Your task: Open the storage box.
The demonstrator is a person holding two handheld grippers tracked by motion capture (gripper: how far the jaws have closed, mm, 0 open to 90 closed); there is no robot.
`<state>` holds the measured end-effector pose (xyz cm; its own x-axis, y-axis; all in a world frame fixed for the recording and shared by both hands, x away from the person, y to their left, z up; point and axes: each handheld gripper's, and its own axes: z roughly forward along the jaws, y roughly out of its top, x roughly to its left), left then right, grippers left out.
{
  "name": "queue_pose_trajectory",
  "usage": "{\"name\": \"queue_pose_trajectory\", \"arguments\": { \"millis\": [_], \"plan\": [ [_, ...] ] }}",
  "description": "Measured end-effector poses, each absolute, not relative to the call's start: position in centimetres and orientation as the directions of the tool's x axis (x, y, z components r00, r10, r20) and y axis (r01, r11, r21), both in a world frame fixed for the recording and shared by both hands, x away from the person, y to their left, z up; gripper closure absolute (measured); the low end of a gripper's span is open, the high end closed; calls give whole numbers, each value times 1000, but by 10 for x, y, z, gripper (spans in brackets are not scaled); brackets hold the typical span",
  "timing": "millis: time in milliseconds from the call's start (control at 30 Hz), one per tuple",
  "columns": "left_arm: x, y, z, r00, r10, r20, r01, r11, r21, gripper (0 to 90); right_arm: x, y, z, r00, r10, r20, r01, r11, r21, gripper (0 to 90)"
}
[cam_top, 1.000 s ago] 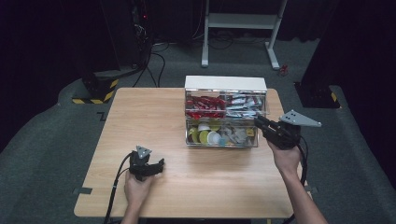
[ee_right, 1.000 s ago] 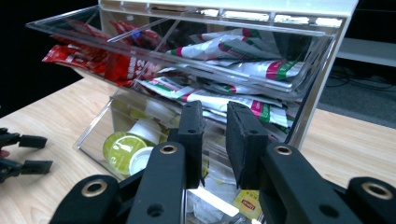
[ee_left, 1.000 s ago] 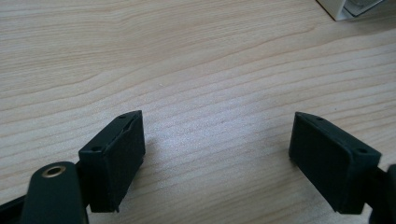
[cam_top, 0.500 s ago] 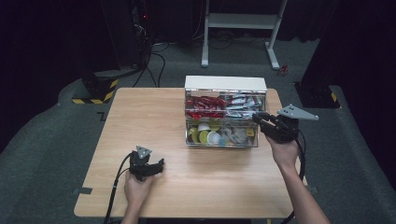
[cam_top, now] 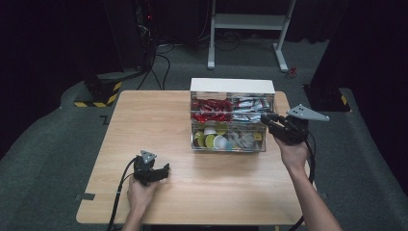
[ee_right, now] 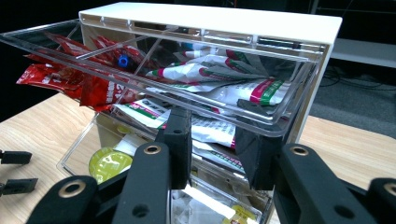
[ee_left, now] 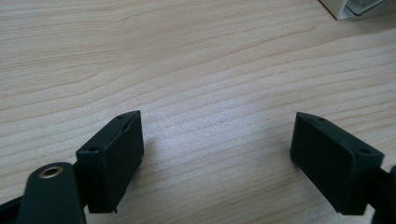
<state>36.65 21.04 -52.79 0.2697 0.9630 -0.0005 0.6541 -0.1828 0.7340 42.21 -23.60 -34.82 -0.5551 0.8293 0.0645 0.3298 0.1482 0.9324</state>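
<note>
A clear drawer organizer with a white top stands on the wooden table, right of centre. Its upper drawer juts forward, holding red packets and white packets. The lower drawer holds round lidded cups. My right gripper is at the organizer's right front, jaws a narrow gap apart just under the upper drawer's front lip. My left gripper rests on bare wood near the front left, wide open with nothing between its jaws.
A corner of the organizer shows far ahead of the left gripper. Behind the table are a white-legged stand, black cables on the floor and a yellow-and-black striped base. Bare tabletop lies left of the organizer.
My right gripper has moved up and left, closing in on the organizer's right front. The left gripper has stayed where it was.
</note>
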Motion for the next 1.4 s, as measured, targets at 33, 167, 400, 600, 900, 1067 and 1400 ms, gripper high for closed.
{"name": "queue_pose_trajectory", "arguments": {
  "millis": [33,167,400,600,900,1067,1400],
  "plan": [
    [367,210,-528,275,961,-1,654,-186,733,172,423,-236,-348,-556,829,66,329,146,933,668],
    [364,210,-526,277,961,0,654,-189,733,256,424,-236,-346,-556,828,72,324,136,936,665],
    [362,212,-510,318,944,-93,610,-128,782,275,426,-236,-346,-557,827,78,325,131,936,665],
    [364,202,-480,376,922,-88,546,-144,825,287,427,-236,-345,-557,827,82,324,125,938,665],
    [368,185,-442,443,893,-74,466,-159,870,313,427,-237,-340,-556,827,80,325,128,937,665],
    [373,178,-425,465,882,-78,455,-163,876,331,429,-238,-339,-556,826,94,330,116,937,664],
    [380,158,-391,520,854,-39,400,-203,893,337,432,-241,-336,-553,827,100,338,113,934,664]
  ]
}}
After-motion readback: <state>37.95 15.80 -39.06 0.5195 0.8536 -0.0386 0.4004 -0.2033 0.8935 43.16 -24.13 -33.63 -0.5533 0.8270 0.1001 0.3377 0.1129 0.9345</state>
